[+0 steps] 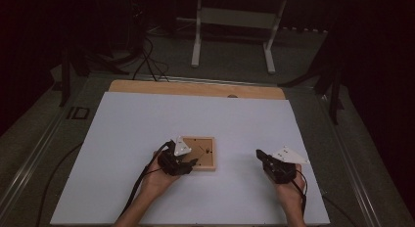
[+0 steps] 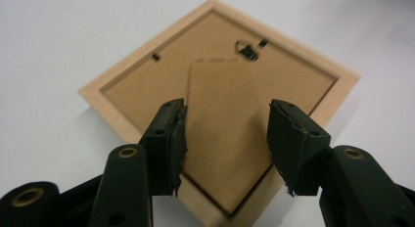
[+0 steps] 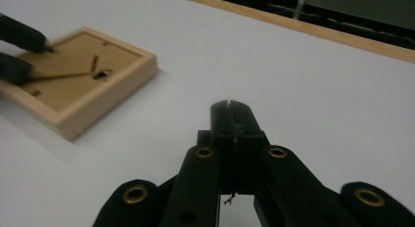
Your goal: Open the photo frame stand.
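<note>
A small wooden picture frame (image 1: 204, 149) lies face down on the white tabletop (image 1: 195, 114), its brown backing (image 2: 132, 85) up. A cardboard stand flap (image 2: 220, 85) and a black hanger clip (image 2: 248, 50) sit on the backing. My left gripper (image 1: 193, 162) hovers over the frame's near corner. It (image 2: 227, 114) is open, with one jaw on each side of the flap and no visible squeeze on it. My right gripper (image 1: 259, 153) rests to the right of the frame (image 3: 98, 90), apart from it. Its jaws (image 3: 229, 107) are shut with nothing between them.
A wooden strip (image 1: 195, 88) runs along the table's far edge. Beyond it a white metal stand (image 1: 235, 21) and black cables (image 1: 147, 60) sit on the dark floor. Cables trail from both grippers toward the near edge.
</note>
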